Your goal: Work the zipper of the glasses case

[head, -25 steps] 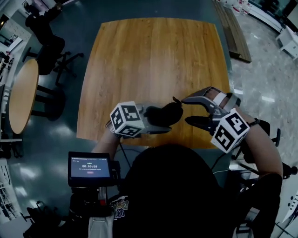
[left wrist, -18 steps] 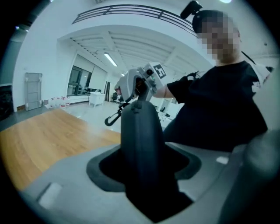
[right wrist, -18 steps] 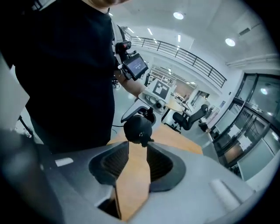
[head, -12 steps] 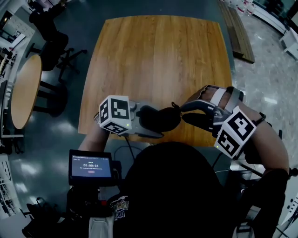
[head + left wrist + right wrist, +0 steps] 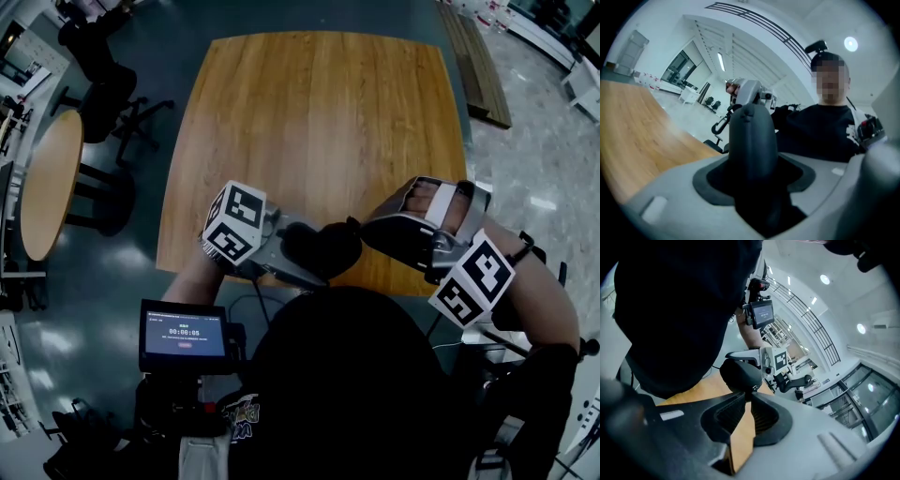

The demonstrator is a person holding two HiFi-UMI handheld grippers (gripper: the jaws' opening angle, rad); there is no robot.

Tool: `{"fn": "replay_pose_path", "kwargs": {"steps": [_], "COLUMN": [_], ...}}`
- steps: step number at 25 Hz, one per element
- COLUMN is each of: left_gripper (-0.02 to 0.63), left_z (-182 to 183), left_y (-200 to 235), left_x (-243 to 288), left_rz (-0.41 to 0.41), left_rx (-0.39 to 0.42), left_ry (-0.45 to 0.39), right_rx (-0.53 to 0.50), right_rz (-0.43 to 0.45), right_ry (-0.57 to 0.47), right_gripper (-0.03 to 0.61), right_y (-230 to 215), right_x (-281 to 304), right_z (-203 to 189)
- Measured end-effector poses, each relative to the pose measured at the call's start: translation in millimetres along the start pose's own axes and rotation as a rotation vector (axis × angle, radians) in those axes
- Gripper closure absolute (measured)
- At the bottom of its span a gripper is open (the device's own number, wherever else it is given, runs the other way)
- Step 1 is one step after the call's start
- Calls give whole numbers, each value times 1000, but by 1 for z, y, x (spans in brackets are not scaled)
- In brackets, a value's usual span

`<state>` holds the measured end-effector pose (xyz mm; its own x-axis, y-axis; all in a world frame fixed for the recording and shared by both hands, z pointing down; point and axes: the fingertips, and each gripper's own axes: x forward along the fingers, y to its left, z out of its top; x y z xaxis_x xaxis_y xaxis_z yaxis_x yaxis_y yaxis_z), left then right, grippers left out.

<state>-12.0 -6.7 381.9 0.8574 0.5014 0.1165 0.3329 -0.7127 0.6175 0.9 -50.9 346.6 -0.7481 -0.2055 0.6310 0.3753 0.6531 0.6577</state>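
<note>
Clamped in the left hand-held gripper, the glasses case looks light and stiff; the right hand-held gripper, jaws just closed, pinches its small zipper pull at 3 o'clock.

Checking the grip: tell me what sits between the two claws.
The case, plain in the head view: the left claw grips it; the right claw, jaws just closing, pinches its pull.
</note>
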Motion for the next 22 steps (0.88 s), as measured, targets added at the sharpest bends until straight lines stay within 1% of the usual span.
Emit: {"fn": "replay_pose_path", "kwargs": {"steps": [3,5,9,10,12,13,14,15,17,19,20,21,22], "left_gripper": [345,345,345,345,345,345,345,345,345,345,345,345,345], "left_z": [9,13,3,0,-4,-3,-3,-3,-3,-4,-6,-10,-17], "left_y": [-10,-15,-11,-9,-8,-10,-11,-11,-10,-6,-4,0,5], "left_x": [0,1,6,8,12,13,13,12,9,6,5,5,4], "left_rz": [-71,-99,-98,-99,-104,-104,-103,-102,-99,-94,-78,-41,15], "left_rx": [-49,-76,-90,-89,-90,-91,-93,-95,-100,-104,-98,-83,-56], "left_ry": [-50,-73,-45,-36,-25,-21,-18,-19,-31,-42,-29,12,81], "right_rx": [122,178,187,183,165,154,146,144,160,186,201,221,248], "right_rz": [-16,-31,-33,-33,-32,-28,-21,-13,5,32,57,90,129], "right_ry": [-64,-100,-115,-115,-105,-99,-92,-87,-84,-80,-77,-74,-75], "right_gripper": [548,554,554,575,561,565,569,553,483,477,476,474,468], "right_y": [-7,-13,-16,-16,-14,-13,-11,-10,-10,-9,-7,-5,-2], "right_x": [-7,-11,-11,-10,-8,-7,-7,-7,-11,-13,-13,-11,-9], "right_z": [6,9,12,12,11,11,10,9,6,2,0,-2,-3]}}
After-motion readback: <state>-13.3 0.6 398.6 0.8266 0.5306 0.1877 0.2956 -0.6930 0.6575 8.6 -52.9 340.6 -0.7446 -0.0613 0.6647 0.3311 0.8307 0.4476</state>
